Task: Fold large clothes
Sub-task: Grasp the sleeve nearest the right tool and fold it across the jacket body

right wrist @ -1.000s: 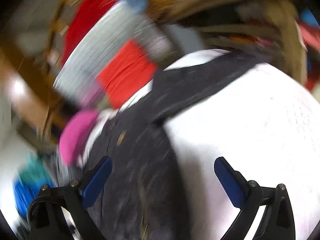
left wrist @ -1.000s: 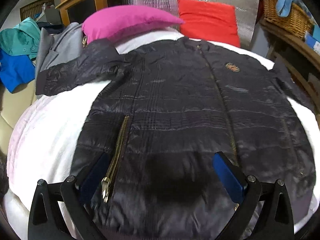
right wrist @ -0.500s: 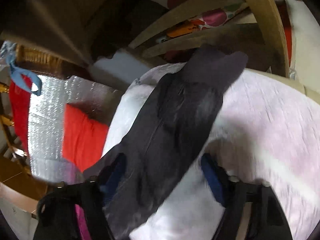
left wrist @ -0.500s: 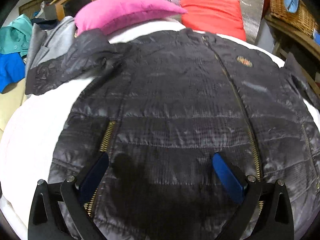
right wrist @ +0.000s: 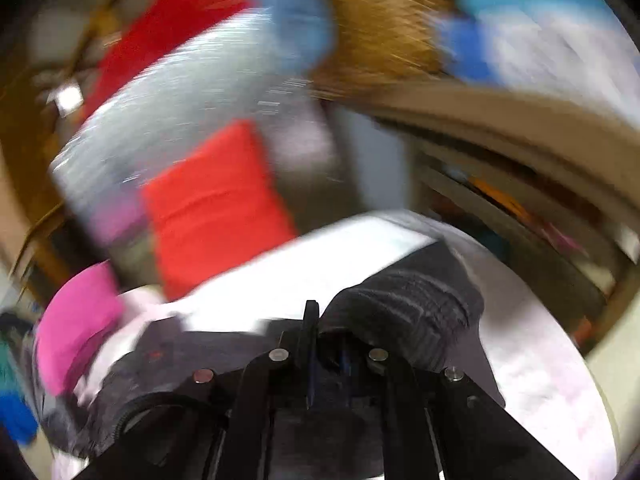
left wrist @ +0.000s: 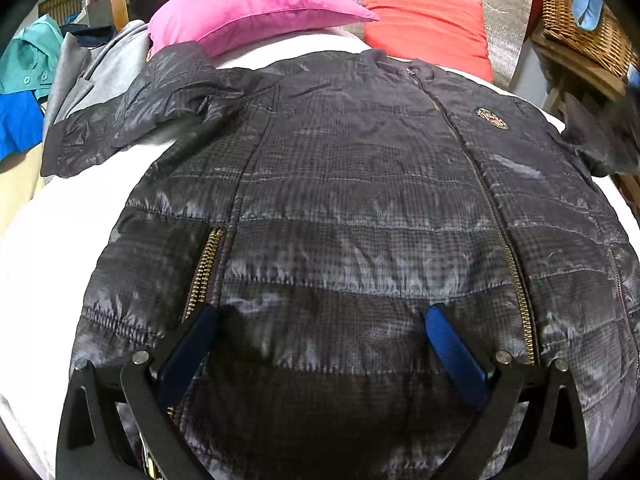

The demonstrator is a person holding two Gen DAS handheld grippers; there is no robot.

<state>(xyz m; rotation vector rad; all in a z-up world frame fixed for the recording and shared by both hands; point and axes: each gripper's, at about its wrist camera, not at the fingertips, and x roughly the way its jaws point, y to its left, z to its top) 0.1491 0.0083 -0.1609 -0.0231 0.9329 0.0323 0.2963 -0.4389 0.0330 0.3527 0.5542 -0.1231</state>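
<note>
A dark quilted jacket [left wrist: 352,208] lies front up on a white bed cover [left wrist: 60,232], zipped, its left sleeve [left wrist: 132,120] spread toward the pillows. My left gripper [left wrist: 320,340] is open, its blue pads low over the jacket's hem. In the blurred right wrist view my right gripper [right wrist: 328,356] is shut on the jacket's right sleeve cuff [right wrist: 412,300], which bunches up just past the fingers above the white cover [right wrist: 540,380]. That lifted sleeve [left wrist: 612,136] shows blurred at the right edge of the left wrist view.
A pink pillow [left wrist: 256,12] and a red cushion [left wrist: 428,20] lie at the head of the bed. Grey, teal and blue clothes [left wrist: 36,92] are piled at the left. A wicker basket [left wrist: 580,24] sits on a wooden shelf at the right.
My right gripper has closed on the sleeve cuff and swings with it, blurring its view. My left gripper has moved forward over the jacket's lower part, still open.
</note>
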